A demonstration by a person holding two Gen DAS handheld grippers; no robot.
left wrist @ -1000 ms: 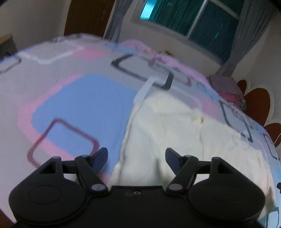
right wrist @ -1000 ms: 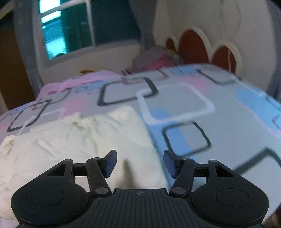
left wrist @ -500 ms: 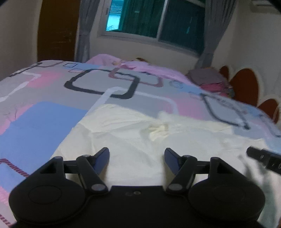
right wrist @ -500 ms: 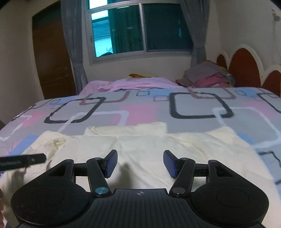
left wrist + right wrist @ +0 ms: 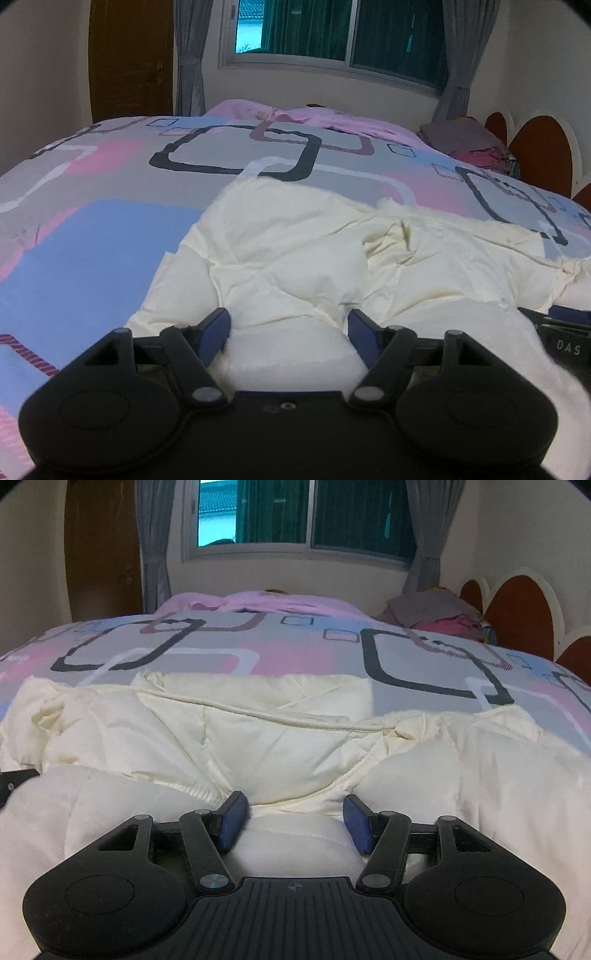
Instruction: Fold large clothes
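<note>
Dim bluish indoor light, fisheye-curved edges, dark corners, slight softness

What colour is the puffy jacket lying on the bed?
Cream, a pale off-white, the padded jacket shows best in the right wrist view.

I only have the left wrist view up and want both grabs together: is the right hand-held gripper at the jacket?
Observer: Yes. The right hand-held gripper is open, with a puffed fold of the jacket between its pads, not squeezed.
Operator: Anything there I shouldn't pinch?
Observer: A zipper edge runs away from the pads, slightly right of the middle.
Operator: Does my left one show there?
Observer: Only a black sliver of the left hand-held gripper, at that view's left edge, beside the jacket.
</note>
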